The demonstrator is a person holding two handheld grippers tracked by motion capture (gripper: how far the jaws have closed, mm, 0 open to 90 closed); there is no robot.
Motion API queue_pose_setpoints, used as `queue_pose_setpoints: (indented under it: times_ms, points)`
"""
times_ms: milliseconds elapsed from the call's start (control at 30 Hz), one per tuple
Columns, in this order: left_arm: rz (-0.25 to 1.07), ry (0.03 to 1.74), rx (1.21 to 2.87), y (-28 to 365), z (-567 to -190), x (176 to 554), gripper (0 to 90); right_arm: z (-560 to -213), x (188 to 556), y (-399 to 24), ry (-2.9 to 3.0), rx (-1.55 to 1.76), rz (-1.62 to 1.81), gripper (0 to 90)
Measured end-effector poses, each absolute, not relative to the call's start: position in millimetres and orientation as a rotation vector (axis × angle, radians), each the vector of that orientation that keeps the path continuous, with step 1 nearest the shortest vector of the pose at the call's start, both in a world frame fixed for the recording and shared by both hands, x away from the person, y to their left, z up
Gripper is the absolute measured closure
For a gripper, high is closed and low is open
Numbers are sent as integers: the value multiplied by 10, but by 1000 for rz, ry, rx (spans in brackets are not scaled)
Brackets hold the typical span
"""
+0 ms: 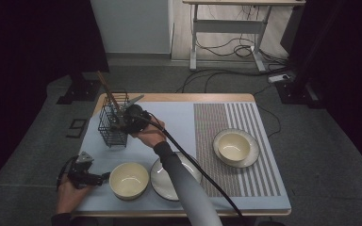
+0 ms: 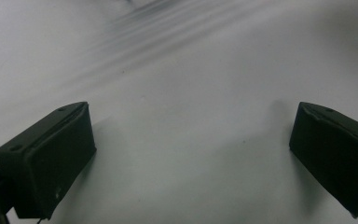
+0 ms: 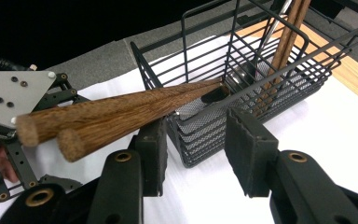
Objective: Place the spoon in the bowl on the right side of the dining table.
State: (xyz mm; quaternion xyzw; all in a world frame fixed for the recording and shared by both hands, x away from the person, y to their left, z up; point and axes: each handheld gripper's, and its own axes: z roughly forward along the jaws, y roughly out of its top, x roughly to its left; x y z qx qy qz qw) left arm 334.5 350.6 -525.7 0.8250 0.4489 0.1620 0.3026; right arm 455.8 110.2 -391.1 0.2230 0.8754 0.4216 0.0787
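Up close, right gripper view: chopsticks (image 3: pixel 116 114) lean into basket (image 3: pixel 261 79).

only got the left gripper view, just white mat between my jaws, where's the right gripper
observer: the right gripper is at the black wire basket, back left of the table
operator: holding anything
observer: its jaws stand apart; two wooden chopsticks lie across one jaw, tips at the basket's wall
operator: what's by my left gripper
observer: a cream bowl sits just right of the left gripper
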Motion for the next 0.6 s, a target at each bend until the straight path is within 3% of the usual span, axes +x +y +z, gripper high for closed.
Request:
queue_pose_setpoints:
  times_ms: [400,600]
  points:
    - [430,1190,2187,3506,-5257,3346,0,-3943,4581,1164,2610,642,1270,771]
    - [429,1189,2188,3507,-5257,3347,0,-3925,4554,1170,2577,611,1242,790]
